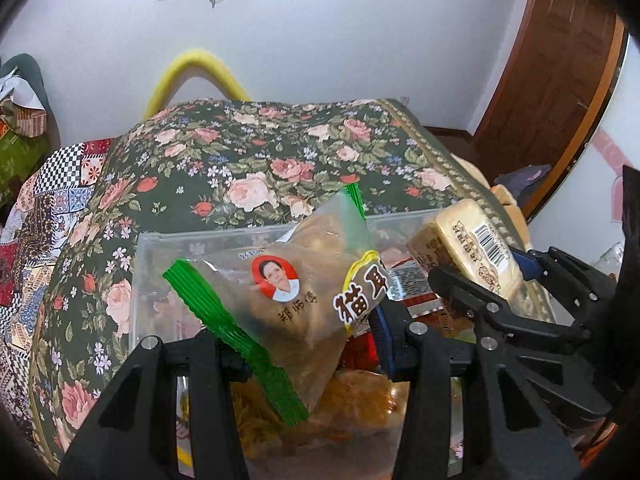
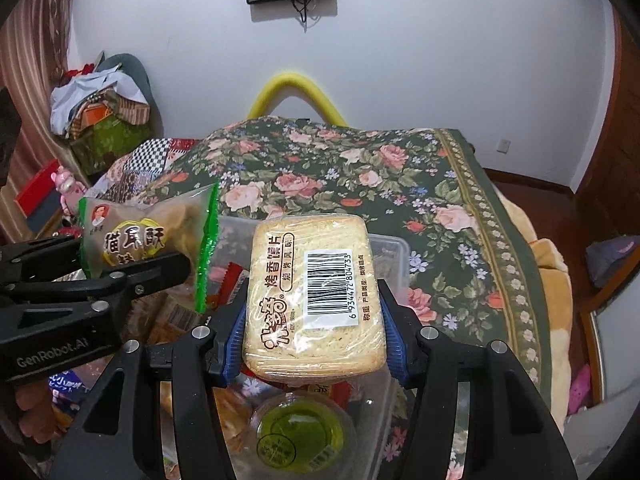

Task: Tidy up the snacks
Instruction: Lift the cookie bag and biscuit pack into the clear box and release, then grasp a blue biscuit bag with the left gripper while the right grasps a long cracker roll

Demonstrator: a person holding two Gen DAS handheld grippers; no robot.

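Observation:
My left gripper (image 1: 310,350) is shut on a clear snack bag with green sealed edges (image 1: 296,300), holding it tilted above a clear plastic bin (image 1: 160,256) full of packets. The same bag (image 2: 140,236) shows at the left of the right wrist view, in the left gripper (image 2: 168,268). My right gripper (image 2: 316,340) is shut on a wrapped block of toasted bread slices with a barcode label (image 2: 316,292), its blue pads (image 2: 234,332) pressing both sides. That block (image 1: 468,252) and the right gripper (image 1: 480,292) appear at the right of the left wrist view, over the bin's right end.
The bin stands on a dark floral cloth (image 2: 400,184) over a table. A green jelly cup (image 2: 300,436) and red packets (image 2: 228,280) lie inside the bin (image 2: 396,248). A yellow hoop (image 2: 296,88) rises behind. Clutter (image 2: 104,116) sits far left; a wooden door (image 1: 560,60) is on the right.

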